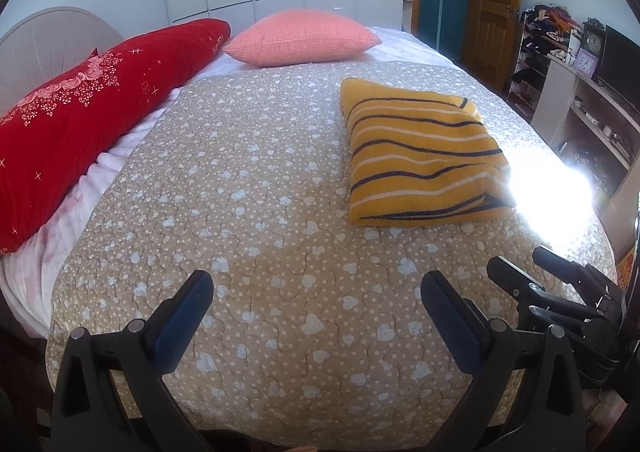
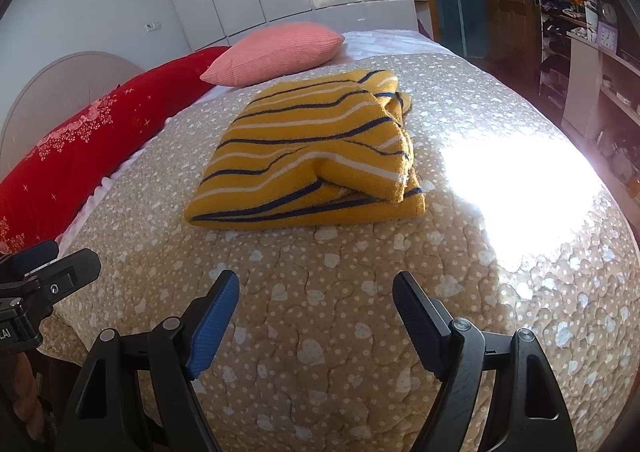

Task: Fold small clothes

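One yellow striped sweater lies folded on the heart-print quilt, apparently finished. Left gripper and right gripper hover near the bed's edge, well apart from it, jaws spread, empty. Count: two pillows, red bolster, pink cushion.

Ahead of my left gripper the beige quilt lies flat and bare up to the pink pillow. The red bolster walls off the left edge. On the right the folded yellow striped sweater sits raised, well apart from my fingertips. My right gripper, jaws spread, has bare quilt between it and the sweater, and sunlit bedding beyond toward the shelves.
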### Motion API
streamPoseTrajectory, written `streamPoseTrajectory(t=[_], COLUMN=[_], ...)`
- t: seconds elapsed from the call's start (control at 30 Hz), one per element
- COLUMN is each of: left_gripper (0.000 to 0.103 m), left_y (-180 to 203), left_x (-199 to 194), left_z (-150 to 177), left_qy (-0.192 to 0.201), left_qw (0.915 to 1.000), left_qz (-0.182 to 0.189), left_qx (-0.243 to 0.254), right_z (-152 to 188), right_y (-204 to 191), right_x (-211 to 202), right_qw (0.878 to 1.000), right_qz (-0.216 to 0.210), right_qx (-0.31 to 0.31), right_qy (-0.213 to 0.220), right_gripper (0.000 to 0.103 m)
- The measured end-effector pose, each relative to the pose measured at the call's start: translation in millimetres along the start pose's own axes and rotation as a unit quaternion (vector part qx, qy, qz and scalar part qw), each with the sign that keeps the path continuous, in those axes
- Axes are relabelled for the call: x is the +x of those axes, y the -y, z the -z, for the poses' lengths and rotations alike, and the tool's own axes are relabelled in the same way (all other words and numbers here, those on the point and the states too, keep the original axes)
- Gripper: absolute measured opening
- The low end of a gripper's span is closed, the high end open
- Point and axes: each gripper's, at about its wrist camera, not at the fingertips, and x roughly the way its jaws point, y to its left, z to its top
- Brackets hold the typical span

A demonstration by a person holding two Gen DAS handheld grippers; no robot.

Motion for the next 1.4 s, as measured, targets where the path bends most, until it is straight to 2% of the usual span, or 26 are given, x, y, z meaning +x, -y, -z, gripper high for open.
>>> streamPoseTrajectory(t=[0.2, 0.37, 0.43, 0.47, 0.57, 0.63, 0.67, 0.7, 0.77, 0.8, 0.87, 0.93, 1.07, 1.1, 1.17, 1.2, 1.27, 1.33, 1.4], left_gripper=[0.103, 0.103, 0.103, 0.103, 0.103, 0.103, 0.103, 0.103, 0.103, 0.103, 0.103, 0.103, 0.103, 0.103, 0.103, 0.103, 0.103, 0.103, 0.103], left_y=[-3.7, -6.3, -5.3, -4.7, -3.5, -3.9, -4.8, -6.4, -10.1, -11.6, -13.9, -14.5, -15.6, -16.5, -20.2, -22.8, -29.4, -36.4, -42.4], left_x=[3.7, 7.1, 9.0, 9.5, 9.5, 8.3, 8.1, 8.3, 9.4, 10.6, 14.8, 19.7, 25.8, 26.9, 28.2, 28.2, 26.6, 23.3, 20.9], left_z=[0.5, 1.0, 1.9, 2.7, 3.3, 3.3, 3.1, 3.2, 3.6, 3.4, 2.2, 0.5, 0.6, 1.1, 1.0, 0.5, -0.3, -0.4, -0.6], left_qy=[-0.008, -0.012, -0.017, -0.018, -0.021, -0.02, -0.019, -0.018, -0.015, -0.014, -0.015, -0.02, -0.023, -0.024, -0.024, -0.023, -0.019, -0.01, -0.005], left_qw=[1.0, 0.9999, 0.9998, 0.9998, 0.9998, 0.9998, 0.9998, 0.9998, 0.9998, 0.9998, 0.9998, 0.9998, 0.9997, 0.9997, 0.9996, 0.9995, 0.9994, 0.9992, 0.9989], left_qz=[-0.001, -0.004, -0.002, -0.001, -0.002, -0.005, -0.004, -0.005, -0.012, -0.014, -0.013, -0.006, -0.005, -0.008, -0.018, -0.022, -0.029, -0.035, -0.036], left_qx=[-0.005, -0.008, -0.01, -0.011, -0.006, -0.002, -0.001, 0.001, 0.003, 0.004, 0.001, -0.006, -0.007, -0.006, -0.004, -0.004, -0.009, -0.018, -0.031], right_z=[-3.9, -29.7, -44.2, -50.3, -64.5, -66.6, -63.9, -62.3, -67.4, -72.2, -86.3, -105.8, -152.7, -161.1, -171.7, -173.4, -175.3, -175.0, -167.7], right_y=[7.4, 24.3, 26.5, 26.8, 32.0, 41.1, 47.0, 50.4, 46.5, 44.2, 42.7, 43.9, 52.6, 57.2, 73.1, 83.8, 106.5, 112.5, 110.2], right_x=[-1.1, -12.9, -9.4, -3.7, 26.6, 57.7, 70.6, 70.9, 56.4, 44.0, 22.0, 14.4, 64.1, 84.7, 132.6, 151.2, 153.8, 137.7, 112.3], right_qw=[1.0, 0.997, 0.996, 0.996, 0.996, 0.998, 0.996, 0.995, 0.997, 0.998, 0.997, 0.995, 0.994, 0.995, 0.997, 0.996, 0.991, 0.988, 0.988], right_qz=[0.005, 0.01, -0.011, -0.022, -0.057, -0.03, -0.023, -0.029, -0.006, 0.0, -0.025, -0.043, -0.068, -0.059, -0.01, 0.004, 0.034, 0.06, 0.044], right_qx=[0.013, 0.047, 0.051, 0.048, 0.05, 0.063, 0.072, 0.079, 0.066, 0.064, 0.066, 0.068, 0.072, 0.072, 0.072, 0.082, 0.125, 0.144, 0.145], right_qy=[0.007, 0.059, 0.075, 0.076, 0.053, -0.009, -0.043, -0.045, -0.042, -0.021, 0.032, 0.059, 0.039, 0.023, -0.023, -0.046, -0.036, -0.02, -0.002], right_gripper=[0.084, 0.083, 0.073, 0.065, 0.057, 0.052, 0.044, 0.043, 0.043, 0.043, 0.048, 0.048, 0.048, 0.047, 0.047, 0.062, 0.082, 0.081, 0.081])
